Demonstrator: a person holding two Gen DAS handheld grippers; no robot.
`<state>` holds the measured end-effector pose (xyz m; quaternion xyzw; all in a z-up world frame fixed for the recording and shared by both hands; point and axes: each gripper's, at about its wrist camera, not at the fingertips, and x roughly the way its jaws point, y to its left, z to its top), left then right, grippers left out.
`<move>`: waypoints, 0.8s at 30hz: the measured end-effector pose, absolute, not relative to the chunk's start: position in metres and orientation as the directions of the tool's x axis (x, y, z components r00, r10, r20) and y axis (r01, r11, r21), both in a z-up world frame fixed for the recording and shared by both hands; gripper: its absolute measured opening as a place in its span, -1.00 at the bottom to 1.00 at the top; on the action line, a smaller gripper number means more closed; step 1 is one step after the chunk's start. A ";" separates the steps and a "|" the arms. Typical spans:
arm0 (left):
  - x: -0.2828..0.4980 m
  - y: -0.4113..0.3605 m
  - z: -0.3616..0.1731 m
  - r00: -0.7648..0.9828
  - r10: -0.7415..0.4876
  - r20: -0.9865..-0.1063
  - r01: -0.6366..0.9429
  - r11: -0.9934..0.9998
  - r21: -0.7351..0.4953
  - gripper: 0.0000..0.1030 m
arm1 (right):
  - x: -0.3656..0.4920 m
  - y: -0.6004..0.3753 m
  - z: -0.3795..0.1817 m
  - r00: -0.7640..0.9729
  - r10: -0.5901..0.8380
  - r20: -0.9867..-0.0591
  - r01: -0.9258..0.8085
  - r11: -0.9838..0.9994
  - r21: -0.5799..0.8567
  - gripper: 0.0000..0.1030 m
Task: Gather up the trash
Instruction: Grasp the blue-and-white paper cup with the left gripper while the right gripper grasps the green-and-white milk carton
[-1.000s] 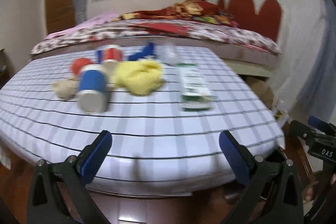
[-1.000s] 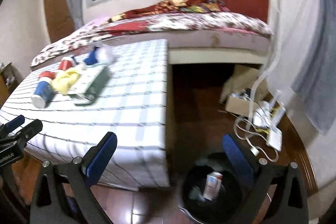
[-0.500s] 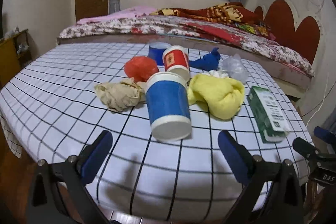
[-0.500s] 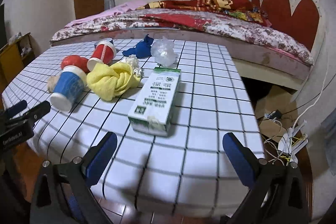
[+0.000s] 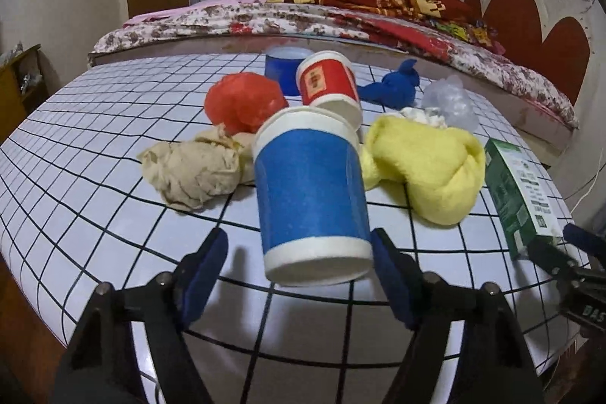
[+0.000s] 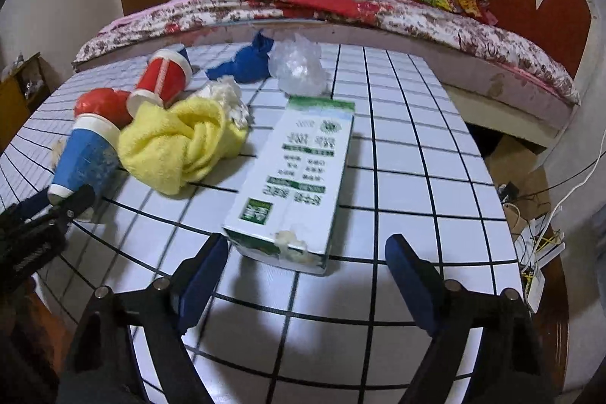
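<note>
A blue paper cup [image 5: 310,192] lies on its side on the checked table [image 5: 94,214], its base toward me. My left gripper [image 5: 299,275] is open, its pads on either side of the cup's base, not touching. A green and white carton [image 6: 295,177] lies flat; my right gripper [image 6: 306,279] is open just in front of its near end. Behind lie a red cup [image 5: 327,84], a yellow cloth [image 5: 428,169], a beige paper wad [image 5: 193,169], a red wad [image 5: 242,101], a blue wad [image 5: 394,88] and a clear plastic wad [image 5: 450,103].
A bed [image 5: 341,21] with patterned bedding stands behind the table. A second blue cup [image 5: 282,70] stands at the back of the pile. Cables and a power strip [image 6: 538,252] lie on the floor to the right of the table.
Both grippers have swung from the floor and bin toward the table and moved close: the left up to the blue cup, the right up to the carton.
</note>
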<state>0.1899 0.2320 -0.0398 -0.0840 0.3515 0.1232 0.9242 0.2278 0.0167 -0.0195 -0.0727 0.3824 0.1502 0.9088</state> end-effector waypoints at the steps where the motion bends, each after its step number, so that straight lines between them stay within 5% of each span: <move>1: 0.188 0.233 -0.040 0.726 0.168 -0.667 -0.287 0.955 -0.071 0.50 | 0.228 0.020 -0.019 0.660 0.221 -0.718 -0.333 0.943 -0.015 0.68; 10: 0.202 0.237 -0.038 0.719 0.162 -0.676 -0.287 0.955 -0.077 0.50 | 0.261 0.029 -0.026 0.658 0.144 -0.739 -0.250 0.968 -0.033 0.68; 11: 0.203 0.238 -0.039 0.718 0.159 -0.678 -0.287 0.955 -0.079 0.49 | 0.263 0.028 -0.026 0.660 0.149 -0.737 -0.257 0.966 -0.035 0.62; 12: 0.204 0.238 -0.040 0.718 0.151 -0.679 -0.281 0.956 -0.084 0.28 | 0.262 0.027 -0.025 0.658 0.166 -0.735 -0.274 0.961 -0.028 0.08; 13: 0.204 0.239 -0.041 0.722 0.123 -0.681 -0.258 0.961 -0.100 0.09 | 0.260 0.025 -0.025 0.659 0.172 -0.732 -0.285 0.958 -0.031 0.10; 24: 0.159 0.211 -0.020 0.790 0.085 -0.608 -0.182 0.978 -0.100 0.07 | 0.197 -0.024 0.006 0.733 0.297 -0.613 -0.379 0.925 -0.005 0.07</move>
